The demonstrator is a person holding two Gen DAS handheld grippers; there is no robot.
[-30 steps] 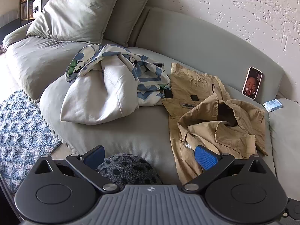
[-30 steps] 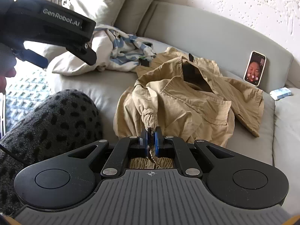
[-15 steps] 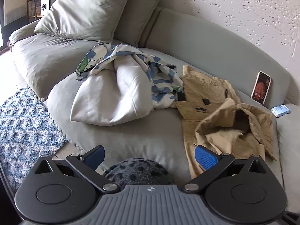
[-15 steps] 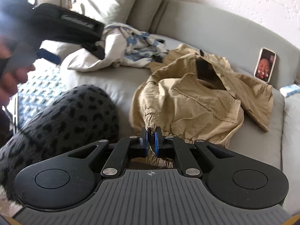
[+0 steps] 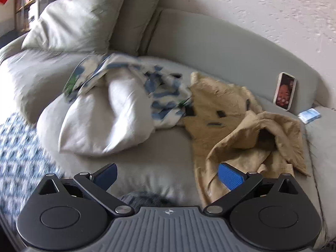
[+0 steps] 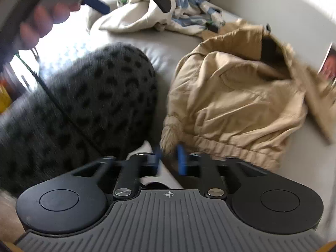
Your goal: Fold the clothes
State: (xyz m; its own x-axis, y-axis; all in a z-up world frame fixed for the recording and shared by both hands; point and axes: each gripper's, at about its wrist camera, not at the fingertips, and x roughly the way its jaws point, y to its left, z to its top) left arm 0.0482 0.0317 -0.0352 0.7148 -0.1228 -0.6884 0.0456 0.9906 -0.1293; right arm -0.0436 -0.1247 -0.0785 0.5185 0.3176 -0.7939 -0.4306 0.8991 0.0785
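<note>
A crumpled tan jacket (image 5: 241, 130) lies on the right half of the grey sofa seat (image 5: 163, 147). In the right wrist view its gathered cuff (image 6: 172, 130) hangs just ahead of my right gripper (image 6: 169, 159). The jaws are opening, and the cuff's tip sits loosely between the blue pads (image 6: 182, 161). A white garment with blue patches (image 5: 126, 105) is heaped to the left of the jacket. My left gripper (image 5: 168, 174) hovers wide open over the seat's front, empty, its right pad (image 5: 231, 178) near the jacket's edge. A hand (image 6: 42, 21) carries that gripper at the top left of the right wrist view.
A phone (image 5: 285, 91) leans on the sofa back, with a small blue packet (image 5: 309, 115) beside it. Two big pillows (image 5: 84, 21) stand at the back left. A knee in grey spotted fabric (image 6: 94, 96) presses against the seat's front. A blue patterned rug (image 5: 19, 157) covers the floor.
My right gripper, shut on the tan cuff before, has parted its jaws and tipped downward, and the cuff has slackened. The left gripper stayed open and shifted a little.
</note>
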